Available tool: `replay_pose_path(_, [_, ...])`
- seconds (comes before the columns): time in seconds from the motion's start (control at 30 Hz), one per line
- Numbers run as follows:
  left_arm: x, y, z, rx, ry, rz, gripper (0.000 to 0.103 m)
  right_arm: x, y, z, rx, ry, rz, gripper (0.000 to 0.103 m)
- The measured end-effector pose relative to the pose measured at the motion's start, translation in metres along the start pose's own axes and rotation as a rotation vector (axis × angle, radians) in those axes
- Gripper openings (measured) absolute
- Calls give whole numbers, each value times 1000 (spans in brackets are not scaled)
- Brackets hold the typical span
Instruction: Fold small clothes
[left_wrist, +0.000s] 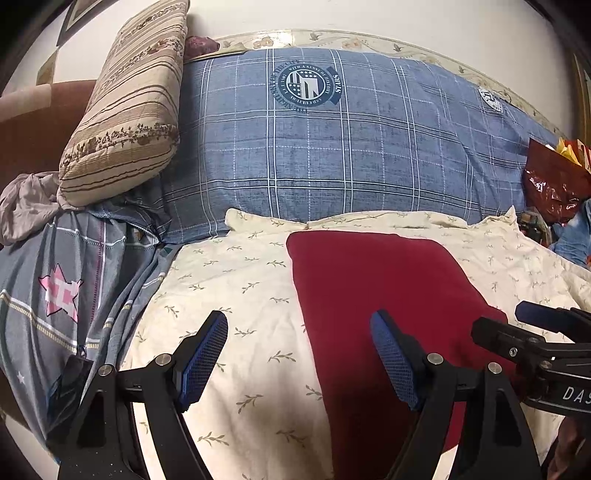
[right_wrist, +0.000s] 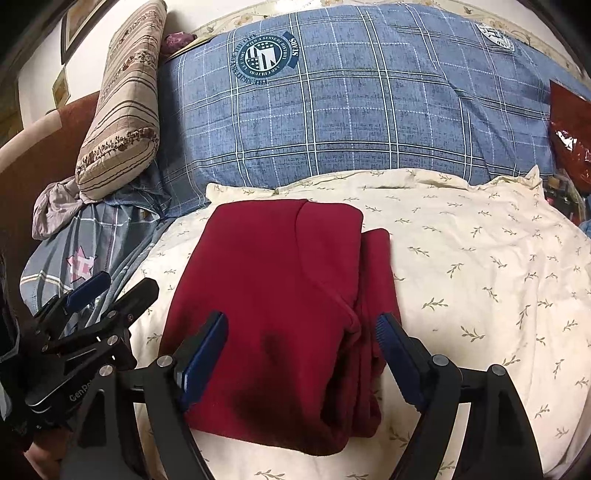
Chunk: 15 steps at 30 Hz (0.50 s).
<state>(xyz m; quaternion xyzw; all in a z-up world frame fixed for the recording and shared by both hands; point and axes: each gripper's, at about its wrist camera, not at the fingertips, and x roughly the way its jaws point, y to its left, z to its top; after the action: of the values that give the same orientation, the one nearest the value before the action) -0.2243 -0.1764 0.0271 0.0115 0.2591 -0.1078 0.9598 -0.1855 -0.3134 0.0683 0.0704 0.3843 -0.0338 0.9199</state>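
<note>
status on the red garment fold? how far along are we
Mostly done, it looks like: the red garment lies on the cream sheet as a stacked rectangle, with one folded layer sticking out along its right edge. Nothing in hand: the left gripper and right gripper are both open above it. Left: maybe tidy that offset edge or fold it once more. No other clothes awaiting folding are clearly identifiable.

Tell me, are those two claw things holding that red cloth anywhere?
No. Both the left gripper and right gripper are open above the folded red garment, gripping nothing.
</note>
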Motion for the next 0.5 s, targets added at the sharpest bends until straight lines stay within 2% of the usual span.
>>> replay_pose_path(0.5, [2,-2,0,-2,4,2,80,6,2,-1,-4,16,2,84])
